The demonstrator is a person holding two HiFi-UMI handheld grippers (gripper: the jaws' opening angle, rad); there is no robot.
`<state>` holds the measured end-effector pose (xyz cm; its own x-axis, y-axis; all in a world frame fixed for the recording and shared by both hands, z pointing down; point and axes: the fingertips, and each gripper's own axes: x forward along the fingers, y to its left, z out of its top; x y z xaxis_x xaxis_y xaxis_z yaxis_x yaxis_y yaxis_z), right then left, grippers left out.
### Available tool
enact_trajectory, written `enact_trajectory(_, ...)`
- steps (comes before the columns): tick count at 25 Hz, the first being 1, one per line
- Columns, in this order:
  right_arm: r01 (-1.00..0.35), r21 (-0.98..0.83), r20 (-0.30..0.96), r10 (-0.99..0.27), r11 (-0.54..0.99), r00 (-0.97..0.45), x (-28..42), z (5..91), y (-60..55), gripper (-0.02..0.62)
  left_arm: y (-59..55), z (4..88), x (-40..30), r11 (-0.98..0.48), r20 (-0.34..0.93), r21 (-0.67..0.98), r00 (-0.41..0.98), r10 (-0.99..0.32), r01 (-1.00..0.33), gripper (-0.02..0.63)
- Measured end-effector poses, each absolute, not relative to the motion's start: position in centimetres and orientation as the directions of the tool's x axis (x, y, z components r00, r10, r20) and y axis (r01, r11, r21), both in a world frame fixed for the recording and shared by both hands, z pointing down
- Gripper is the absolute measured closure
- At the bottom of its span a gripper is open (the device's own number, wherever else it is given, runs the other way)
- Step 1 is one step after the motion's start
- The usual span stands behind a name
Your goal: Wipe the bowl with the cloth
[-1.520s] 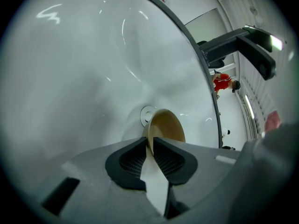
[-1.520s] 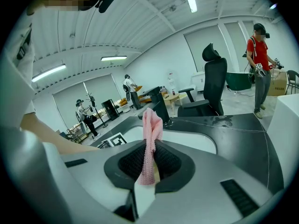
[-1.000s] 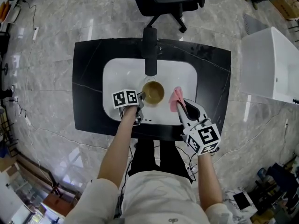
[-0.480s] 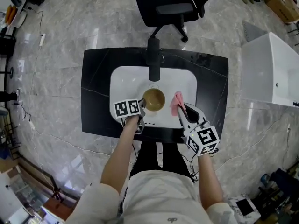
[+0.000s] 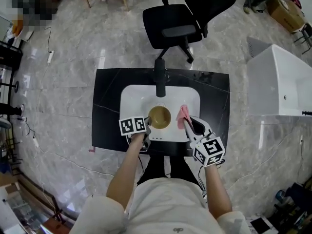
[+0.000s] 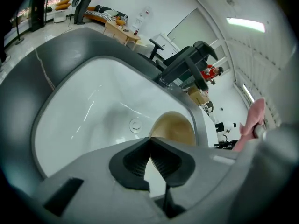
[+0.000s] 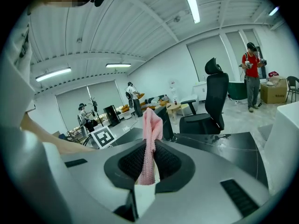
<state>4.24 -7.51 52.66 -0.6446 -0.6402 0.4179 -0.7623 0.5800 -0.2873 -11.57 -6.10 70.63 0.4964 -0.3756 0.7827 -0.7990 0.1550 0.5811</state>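
A brown-gold bowl [image 5: 159, 117] hangs over the white sink [image 5: 134, 99], and my left gripper [image 5: 147, 123] is shut on its near rim. The left gripper view shows the bowl [image 6: 176, 128] rising from the closed tips of my left gripper [image 6: 150, 141], with the sink [image 6: 84, 111] below. Just right of the bowl, a pink cloth [image 5: 183, 115] stands up from my right gripper [image 5: 188, 122]. In the right gripper view, the right gripper [image 7: 149, 147] pinches the cloth [image 7: 152, 125] between its pads. Bowl and cloth are close but apart.
A black faucet [image 5: 160, 78] stands at the sink's far edge. The sink is set in a black counter [image 5: 107, 111]. A black office chair [image 5: 180, 18] is beyond it, and a white tub [image 5: 278, 82] is at the right. People stand far off across the room.
Both grippers have risen, the left one more, carrying the bowl up from the basin. The cloth stays in the right gripper. The head view has pulled back and shows more floor.
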Motion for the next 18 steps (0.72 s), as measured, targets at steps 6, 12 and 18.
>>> enact_trajectory(6, -0.766, -0.269, 0.373, -0.671, 0.584, -0.642, 4.7, 49.1, -7.4, 0.561, -5.7, 67.2, -10.9, 0.113, 0.77, 0.581, 0.499, -0.397, -0.806, 0.589)
enact_trajectory(12, -0.77, -0.24, 0.314, -0.703, 0.592, -0.638, 5.4, 45.4, -8.2, 0.561, -5.2, 65.7, -10.1, 0.085, 0.78, 0.564, 0.496, -0.381, -0.821, 0.589)
enact_trajectory(18, -0.772, -0.219, 0.273, -0.723, 0.596, -0.635, 5.6, 42.8, -8.4, 0.561, -5.8, 63.4, -9.2, 0.029, 0.766, 0.558, 0.501, -0.404, -0.83, 0.589)
